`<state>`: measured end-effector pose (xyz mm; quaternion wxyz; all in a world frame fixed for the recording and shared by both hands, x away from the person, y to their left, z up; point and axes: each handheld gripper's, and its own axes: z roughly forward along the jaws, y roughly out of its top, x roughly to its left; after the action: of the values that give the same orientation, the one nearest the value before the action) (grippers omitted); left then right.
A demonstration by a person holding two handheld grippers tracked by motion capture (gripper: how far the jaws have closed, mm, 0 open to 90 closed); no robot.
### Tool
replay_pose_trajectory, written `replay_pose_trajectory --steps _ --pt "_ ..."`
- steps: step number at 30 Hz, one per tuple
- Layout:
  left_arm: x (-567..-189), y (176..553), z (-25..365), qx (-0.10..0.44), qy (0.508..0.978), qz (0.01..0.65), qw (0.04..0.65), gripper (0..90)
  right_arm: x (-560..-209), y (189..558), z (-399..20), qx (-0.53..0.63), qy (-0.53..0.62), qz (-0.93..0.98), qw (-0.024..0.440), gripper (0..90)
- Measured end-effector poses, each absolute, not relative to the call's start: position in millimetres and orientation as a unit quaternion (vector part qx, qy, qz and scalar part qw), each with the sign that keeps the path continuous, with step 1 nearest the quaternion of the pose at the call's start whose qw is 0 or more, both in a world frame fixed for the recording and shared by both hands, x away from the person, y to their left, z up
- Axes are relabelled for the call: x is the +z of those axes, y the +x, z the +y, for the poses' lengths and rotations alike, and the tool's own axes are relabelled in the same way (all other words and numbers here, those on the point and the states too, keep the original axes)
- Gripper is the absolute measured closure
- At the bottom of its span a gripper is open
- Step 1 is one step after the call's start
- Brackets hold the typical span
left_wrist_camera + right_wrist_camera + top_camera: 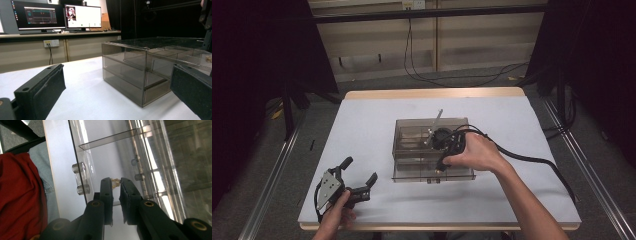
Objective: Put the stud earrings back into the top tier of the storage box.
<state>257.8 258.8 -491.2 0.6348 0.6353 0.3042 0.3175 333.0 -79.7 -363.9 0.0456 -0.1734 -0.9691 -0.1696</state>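
A smoky clear acrylic drawer box (412,135) stands mid-table, its lowest drawer (462,175) pulled out toward me. My right gripper (441,165) points down into that drawer. In the right gripper view its jaws are shut on a small amber piece (115,183), just behind the drawer front with its clear handle (81,178). At the table's near left, my left gripper (359,169) rests open with nothing between its fingers (42,87). From there the box (125,72) is seen side-on, a little ahead and to the right.
The white table top (362,125) has bare room left of and behind the box. A thin rod (435,125) leans up from the box top. The right gripper's black cable (532,160) trails right. Monitors (82,16) stand on a bench beyond.
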Motion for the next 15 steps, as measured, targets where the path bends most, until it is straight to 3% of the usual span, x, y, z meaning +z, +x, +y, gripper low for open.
replay_pose_trajectory --steps 7,15 --pt "-491 258 258 0.315 0.635 0.305 0.636 0.0 -359 329 -88 -0.194 -0.175 -0.965 0.037 76.6" --pt "-491 258 259 0.317 0.635 0.304 0.635 0.0 -359 324 -104 -0.267 -0.182 -0.946 0.026 66.3"
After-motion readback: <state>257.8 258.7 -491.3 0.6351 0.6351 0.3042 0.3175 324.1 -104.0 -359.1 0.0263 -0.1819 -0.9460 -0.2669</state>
